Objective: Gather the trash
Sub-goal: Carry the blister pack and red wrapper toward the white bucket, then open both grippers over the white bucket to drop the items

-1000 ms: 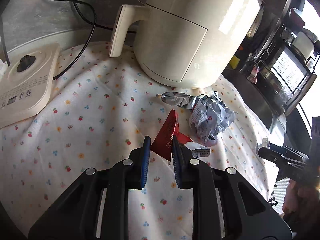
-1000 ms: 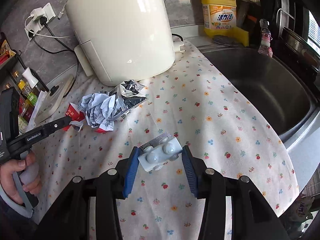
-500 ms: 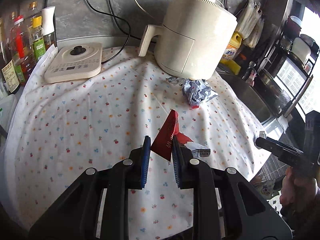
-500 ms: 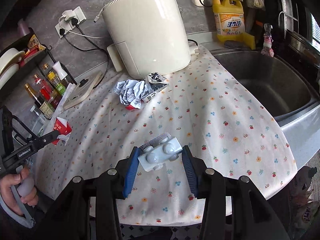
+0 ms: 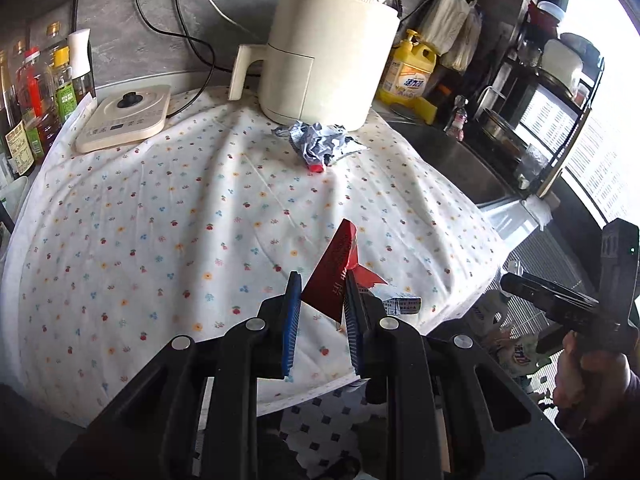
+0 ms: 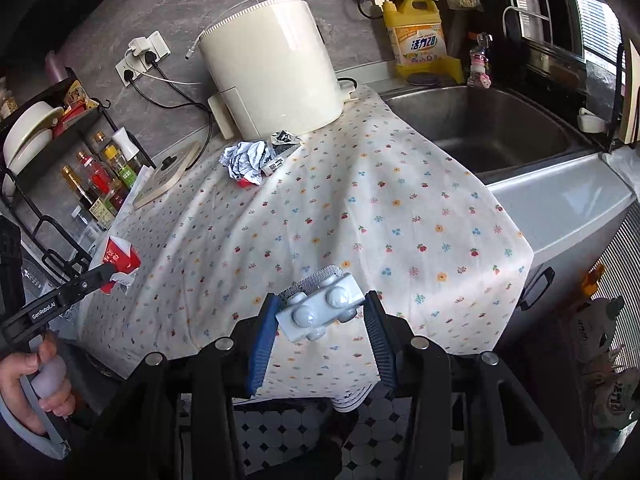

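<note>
My left gripper (image 5: 320, 300) is shut on a torn red carton (image 5: 334, 276) and holds it above the front edge of the flowered cloth (image 5: 160, 220); the carton also shows in the right wrist view (image 6: 118, 258). My right gripper (image 6: 320, 312) is shut on a white pill blister pack (image 6: 320, 308), held above the cloth's front edge. Crumpled paper (image 5: 318, 144) and a foil wrapper (image 6: 284, 140) lie on the cloth next to the cream air fryer (image 5: 324, 52).
A cream induction hob (image 5: 124, 122) sits at the back left, with bottles (image 5: 36, 92) beside it. A steel sink (image 6: 492, 128) lies right of the cloth, with a yellow detergent bottle (image 6: 418, 36) behind. Tiled floor (image 6: 300, 432) shows below.
Both grippers have pulled back and up from the counter, each still holding its item. The air fryer and crumpled paper now look farther away, and the floor shows below the cloth's edge.
</note>
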`<state>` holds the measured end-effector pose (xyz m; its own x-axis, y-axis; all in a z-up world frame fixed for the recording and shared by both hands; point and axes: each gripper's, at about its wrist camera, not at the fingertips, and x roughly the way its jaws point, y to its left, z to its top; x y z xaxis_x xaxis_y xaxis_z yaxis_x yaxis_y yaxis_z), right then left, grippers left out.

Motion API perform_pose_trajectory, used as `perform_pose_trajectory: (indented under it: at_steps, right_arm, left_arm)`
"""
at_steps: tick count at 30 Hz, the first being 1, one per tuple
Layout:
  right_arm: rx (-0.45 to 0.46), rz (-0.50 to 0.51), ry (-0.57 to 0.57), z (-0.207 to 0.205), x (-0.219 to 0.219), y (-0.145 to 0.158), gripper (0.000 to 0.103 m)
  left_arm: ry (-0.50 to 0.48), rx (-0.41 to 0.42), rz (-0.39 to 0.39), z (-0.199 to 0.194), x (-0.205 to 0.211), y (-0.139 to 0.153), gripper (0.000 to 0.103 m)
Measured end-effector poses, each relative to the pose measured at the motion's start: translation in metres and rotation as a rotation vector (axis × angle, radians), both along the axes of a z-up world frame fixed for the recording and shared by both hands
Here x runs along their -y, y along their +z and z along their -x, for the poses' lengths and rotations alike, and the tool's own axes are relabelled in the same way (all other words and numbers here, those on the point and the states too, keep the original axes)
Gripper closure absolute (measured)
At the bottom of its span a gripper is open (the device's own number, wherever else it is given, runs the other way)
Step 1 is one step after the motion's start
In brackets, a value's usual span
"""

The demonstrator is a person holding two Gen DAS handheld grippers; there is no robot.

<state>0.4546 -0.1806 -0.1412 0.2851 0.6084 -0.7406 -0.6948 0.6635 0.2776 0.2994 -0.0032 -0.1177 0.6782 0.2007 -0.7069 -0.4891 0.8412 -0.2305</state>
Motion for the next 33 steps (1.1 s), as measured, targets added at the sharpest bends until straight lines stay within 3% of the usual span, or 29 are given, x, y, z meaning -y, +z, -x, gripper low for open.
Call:
perform_pose_trajectory:
  at_steps: [7,23,26,27,28,33]
  right_arm:
    - [-0.003,0.028,-0.108,0.005,0.077,-0.008,0.06]
    - [-0.062,0.1,-0.424,0.04,0.269,-0.039,0.059]
    - [-0.097,0.099,-0.464,0.052,0.294,-0.047,0.054]
    - [-0.113,0.096,-0.485,0.055,0.303,-0.049,0.042]
    - [-0.12,0.087,-0.51,0.059,0.312,-0.051,0.037]
    - [-0.137,0.077,-0.62,0.071,0.358,-0.053,0.035]
  left_arm:
    - [-0.118,0.005,0.024,-0.022,0.058,-0.008,0.082]
    - [-0.491,-0.059,0.112,-0.092,0.223,-0.055,0.082]
    - [-0.566,-0.076,0.112,-0.1,0.254,-0.058,0.082]
    - [-0.591,-0.082,0.115,-0.103,0.265,-0.06,0.082]
    - [-0.614,-0.091,0.117,-0.105,0.274,-0.062,0.082]
    - [-0.724,-0.145,0.121,-0.112,0.317,-0.073,0.082]
